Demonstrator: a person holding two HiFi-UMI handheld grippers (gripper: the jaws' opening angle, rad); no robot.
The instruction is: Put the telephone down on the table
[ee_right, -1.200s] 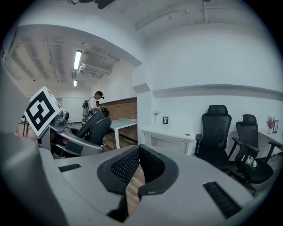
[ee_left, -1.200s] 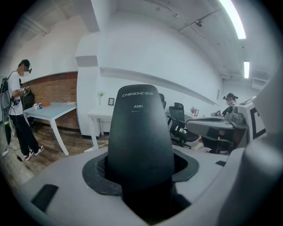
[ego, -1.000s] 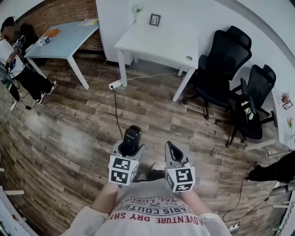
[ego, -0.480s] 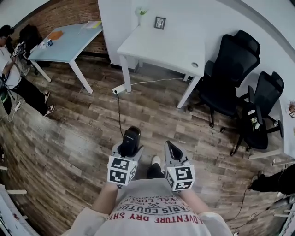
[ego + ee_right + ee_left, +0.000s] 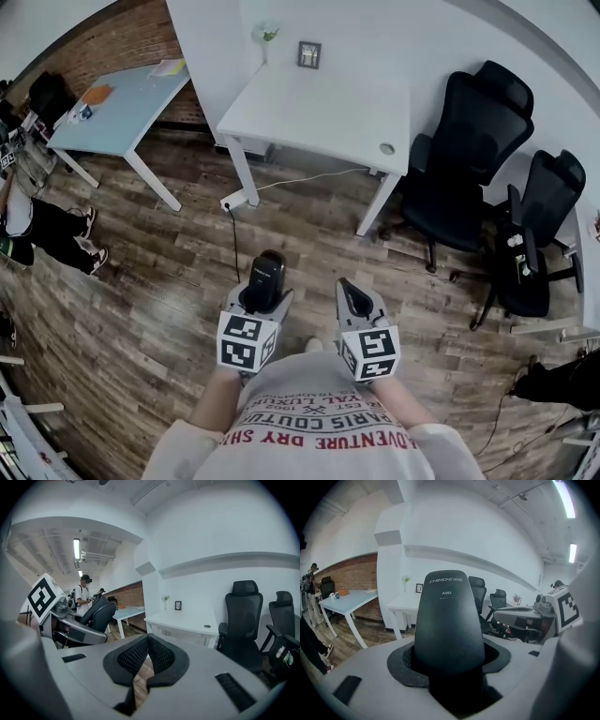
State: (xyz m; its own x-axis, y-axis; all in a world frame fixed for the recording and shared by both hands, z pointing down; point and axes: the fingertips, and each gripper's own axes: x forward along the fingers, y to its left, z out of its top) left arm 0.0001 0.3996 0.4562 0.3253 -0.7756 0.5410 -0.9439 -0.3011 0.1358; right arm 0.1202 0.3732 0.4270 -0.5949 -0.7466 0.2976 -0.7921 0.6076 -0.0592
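Caution, as a judgement: the left gripper [image 5: 450,674] is clamping the telephone [image 5: 449,620] only around its lower part, with most of the body standing free above the pads. A jolt while carrying could be rocking the telephone loose and dropping it onto the wooden floor [image 5: 141,281]. Releasing early, or too near the edge of the white table [image 5: 319,117], would be causing the same fall.

The left gripper's jaws are standing fairly wide and are pressing on the telephone, holding it upright. The right gripper [image 5: 147,658] is carrying nothing, and its pads are meeting at the tips. Both grippers are hanging over the floor, well apart from the table ahead. Two black chairs [image 5: 464,150] are standing beside the table's right end.
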